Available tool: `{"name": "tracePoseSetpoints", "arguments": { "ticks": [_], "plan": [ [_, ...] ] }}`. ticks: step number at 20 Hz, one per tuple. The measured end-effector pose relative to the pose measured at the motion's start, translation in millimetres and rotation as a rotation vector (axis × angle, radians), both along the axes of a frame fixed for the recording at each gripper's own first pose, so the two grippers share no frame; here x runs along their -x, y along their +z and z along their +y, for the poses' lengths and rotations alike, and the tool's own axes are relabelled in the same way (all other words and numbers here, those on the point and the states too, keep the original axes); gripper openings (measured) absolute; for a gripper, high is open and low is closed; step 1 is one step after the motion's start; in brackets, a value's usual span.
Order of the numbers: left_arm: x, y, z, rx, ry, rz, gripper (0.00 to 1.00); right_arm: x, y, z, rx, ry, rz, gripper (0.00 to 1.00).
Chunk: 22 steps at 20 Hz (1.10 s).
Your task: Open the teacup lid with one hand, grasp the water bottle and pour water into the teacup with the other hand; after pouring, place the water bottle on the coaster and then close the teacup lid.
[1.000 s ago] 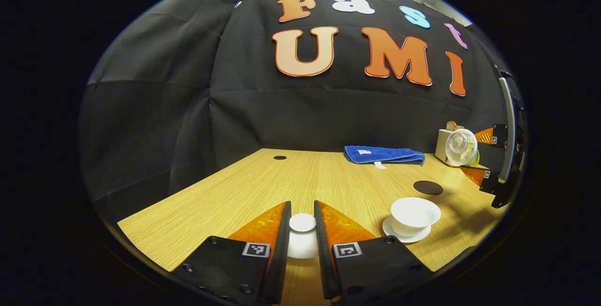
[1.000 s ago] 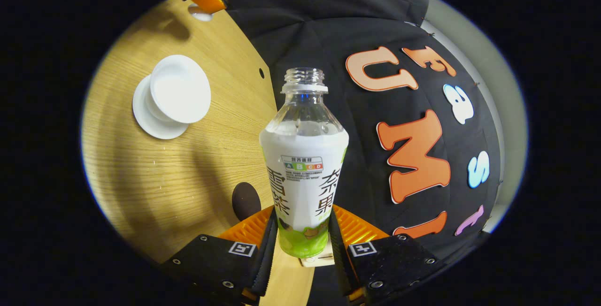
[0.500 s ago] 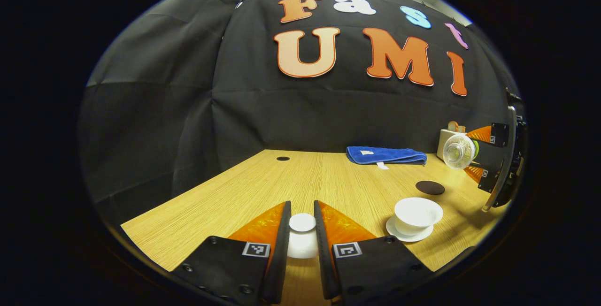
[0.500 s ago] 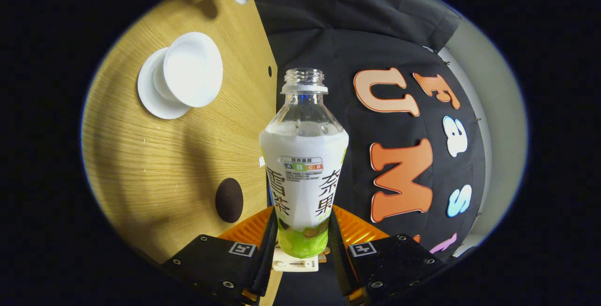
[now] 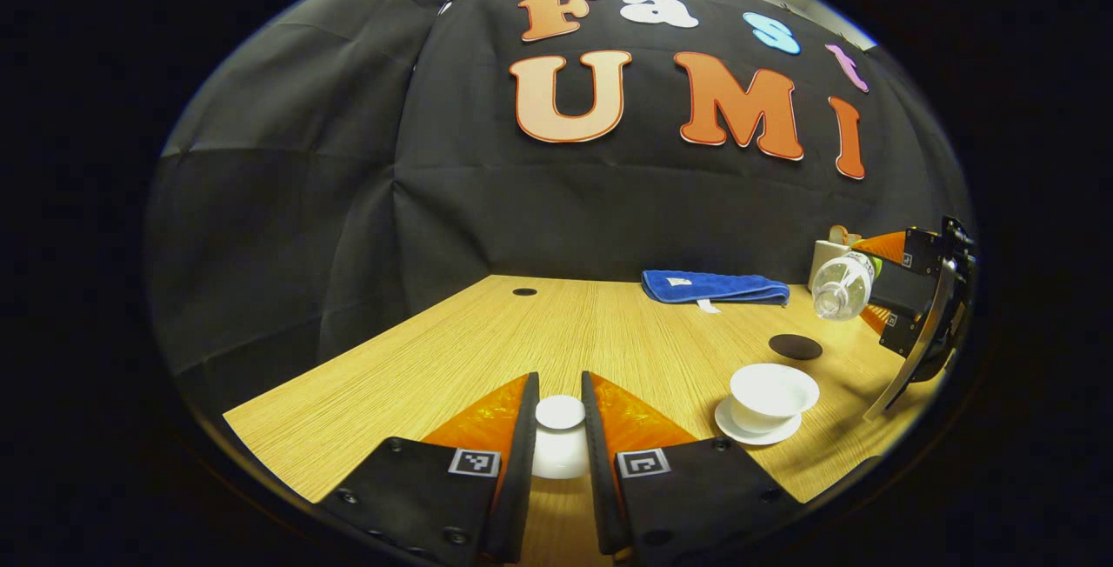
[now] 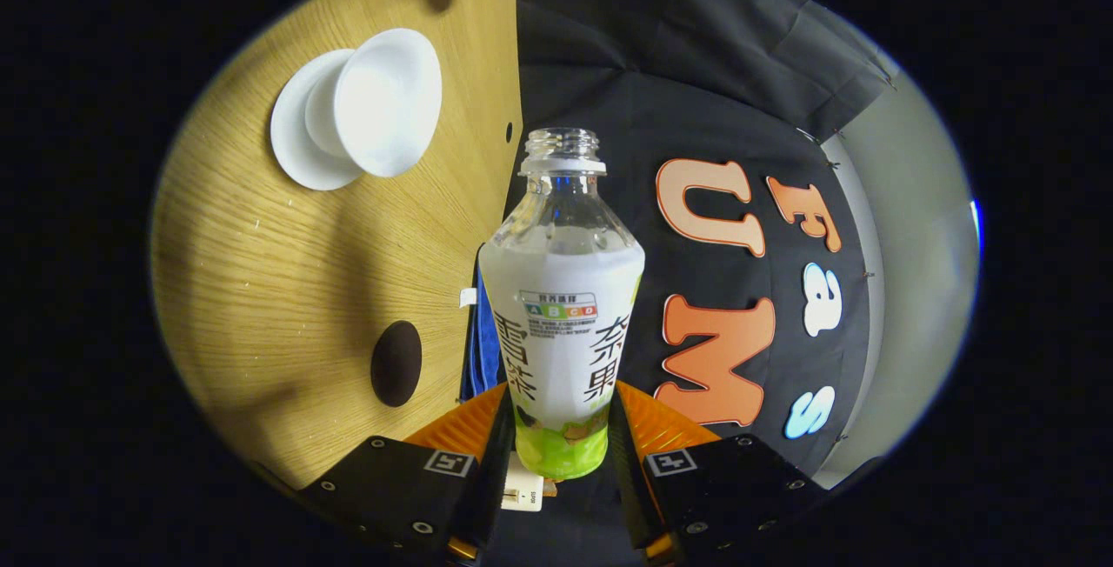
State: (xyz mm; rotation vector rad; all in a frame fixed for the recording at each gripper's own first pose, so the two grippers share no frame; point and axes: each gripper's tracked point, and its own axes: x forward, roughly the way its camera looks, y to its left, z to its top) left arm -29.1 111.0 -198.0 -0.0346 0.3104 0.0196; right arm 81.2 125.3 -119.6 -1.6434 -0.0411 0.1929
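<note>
We see the left claw (image 5: 560, 445) pinching the white round teacup lid (image 5: 560, 412) above the wooden tabletop (image 5: 487, 350), while the right claw (image 6: 561, 454) clamps the tilted, uncapped clear plastic water bottle (image 6: 561, 306) near the open white porcelain teacup (image 5: 772, 393).

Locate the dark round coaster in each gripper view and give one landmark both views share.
Left gripper view: coaster at right, on the table beyond the white teacup.
Right gripper view: coaster at lower left, left of the held bottle.
Shared landmark: the teacup on its saucer.
</note>
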Motion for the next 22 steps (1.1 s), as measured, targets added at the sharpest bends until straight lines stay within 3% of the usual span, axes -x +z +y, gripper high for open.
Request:
{"name": "tracePoseSetpoints", "arguments": {
  "ticks": [8,13,22],
  "plan": [
    [1,-2,3,0.003,-0.001,0.002,0.35,-2,9,2,0.074,0.033,-0.071,0.54],
    [1,-4,3,0.006,-0.009,0.004,0.35,-9,27,3,0.114,0.051,-0.121,0.60],
    [1,-2,9,0.008,-0.004,0.000,0.35,-13,50,9,0.190,0.100,-0.191,0.57]
  ]
}}
